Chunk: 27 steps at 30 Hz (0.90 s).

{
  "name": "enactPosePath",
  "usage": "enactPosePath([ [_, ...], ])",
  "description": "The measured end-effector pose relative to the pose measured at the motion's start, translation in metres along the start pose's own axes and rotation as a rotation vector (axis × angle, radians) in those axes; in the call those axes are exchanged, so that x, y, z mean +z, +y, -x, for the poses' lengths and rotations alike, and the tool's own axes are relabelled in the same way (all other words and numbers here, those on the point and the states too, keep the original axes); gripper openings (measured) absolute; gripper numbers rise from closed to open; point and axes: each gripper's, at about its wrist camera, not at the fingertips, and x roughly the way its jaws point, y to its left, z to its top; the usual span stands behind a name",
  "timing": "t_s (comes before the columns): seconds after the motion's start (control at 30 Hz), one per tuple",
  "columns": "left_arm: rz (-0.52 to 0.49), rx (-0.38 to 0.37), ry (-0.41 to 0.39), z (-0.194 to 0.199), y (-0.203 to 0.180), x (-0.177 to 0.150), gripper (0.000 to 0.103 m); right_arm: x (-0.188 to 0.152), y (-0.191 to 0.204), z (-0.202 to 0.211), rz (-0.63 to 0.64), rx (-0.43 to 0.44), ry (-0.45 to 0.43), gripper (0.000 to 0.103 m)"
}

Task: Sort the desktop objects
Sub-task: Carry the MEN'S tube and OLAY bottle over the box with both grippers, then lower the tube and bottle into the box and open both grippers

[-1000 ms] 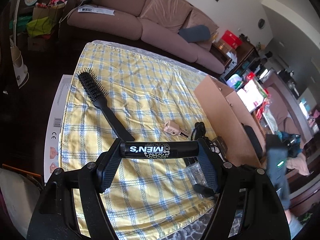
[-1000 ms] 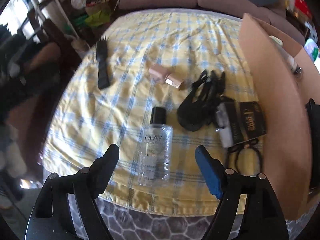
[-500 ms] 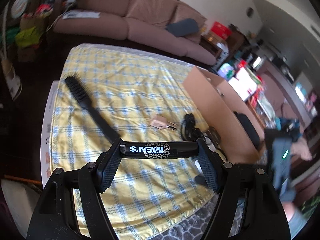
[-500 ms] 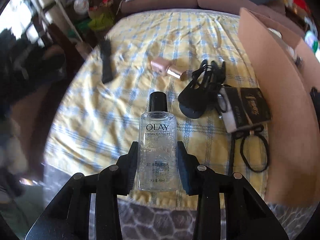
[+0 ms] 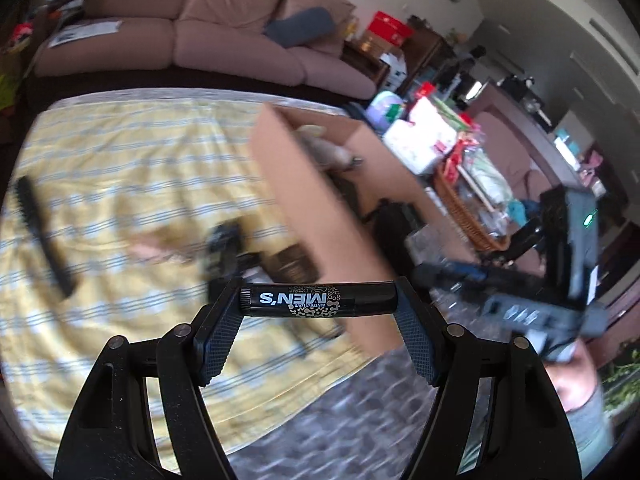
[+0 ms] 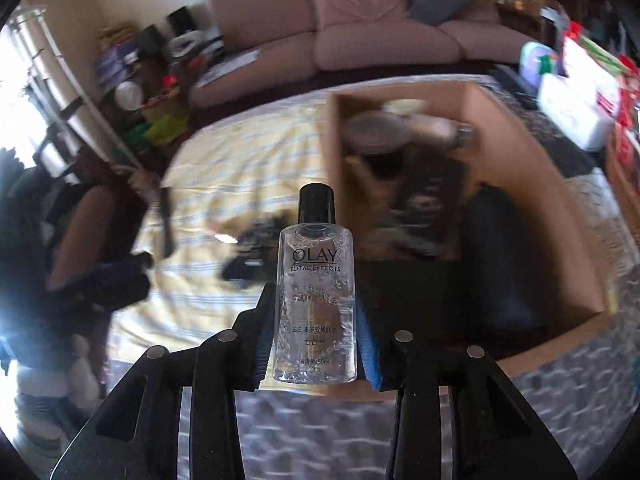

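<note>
My left gripper (image 5: 316,294) is shut on a black "MEN'S" tube (image 5: 320,300), held crosswise between the pads above the table's front edge, beside the cardboard box (image 5: 308,200). A clear Olay bottle (image 6: 315,280) with a black cap stands upright in my right gripper (image 6: 315,320), which is shut on it and hangs in front of the open box (image 6: 560,208). Several items lie inside the box, blurred. On the yellow checked cloth (image 5: 120,152) remain a black hairbrush (image 5: 44,236), a pink item (image 5: 152,246) and a black cable bundle (image 5: 224,248).
The other hand-held gripper (image 5: 520,304) shows blurred at the right of the left wrist view. A person's arm (image 6: 80,232) is at the left of the right wrist view. A pink sofa (image 5: 180,40) runs behind the table; cluttered shelves and a wicker basket (image 5: 468,216) stand right.
My right gripper closed on the Olay bottle, lifted it off the cloth and swung right to the box. My left gripper carried the tube right toward the box.
</note>
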Motion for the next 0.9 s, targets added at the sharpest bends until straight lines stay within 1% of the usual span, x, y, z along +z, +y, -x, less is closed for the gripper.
enactPosePath([
  [0.03,0.0,-0.012,0.01,-0.01,-0.011,0.007,0.07,-0.001,-0.011,-0.001,-0.006,-0.023,0.003,0.037],
  [0.13,-0.022,-0.019,0.041,-0.04,-0.041,0.028,0.07,-0.005,-0.036,-0.005,-0.012,-0.048,0.019,0.037],
  [0.27,-0.023,-0.021,0.094,-0.083,-0.067,0.049,0.07,-0.002,-0.051,-0.024,0.005,-0.051,0.042,0.037],
  [0.37,-0.032,0.02,0.128,-0.113,-0.076,0.056,0.07,0.0,-0.057,-0.036,0.022,-0.067,0.049,0.037],
  [0.43,-0.059,0.062,0.146,-0.13,-0.08,0.054,0.07,0.0,-0.061,-0.045,0.033,-0.092,0.066,0.037],
  [0.47,-0.065,0.071,0.154,-0.136,-0.08,0.053,0.07,0.001,-0.065,-0.049,0.034,-0.1,0.071,0.037],
  [0.53,-0.088,0.085,0.144,-0.141,-0.084,0.05,0.07,0.0,-0.069,-0.053,0.051,-0.129,0.064,0.039],
  [0.57,-0.102,0.098,0.144,-0.142,-0.087,0.049,0.072,0.0,-0.072,-0.053,0.049,-0.125,0.062,0.042],
  [0.6,-0.109,0.104,0.146,-0.143,-0.09,0.049,0.074,-0.001,-0.075,-0.052,0.039,-0.109,0.059,0.048],
  [0.67,-0.101,0.11,0.148,-0.142,-0.091,0.05,0.076,-0.002,-0.079,-0.048,0.026,-0.092,0.05,0.055],
  [0.77,-0.089,0.113,0.132,-0.134,-0.09,0.052,0.082,-0.004,-0.089,-0.037,-0.015,-0.058,0.027,0.055],
  [0.83,-0.083,0.117,0.124,-0.127,-0.089,0.054,0.082,-0.003,-0.094,-0.029,-0.04,-0.042,0.012,0.055],
  [0.9,-0.077,0.117,0.112,-0.117,-0.088,0.055,0.083,-0.004,-0.096,-0.019,-0.053,-0.043,-0.008,0.059],
])
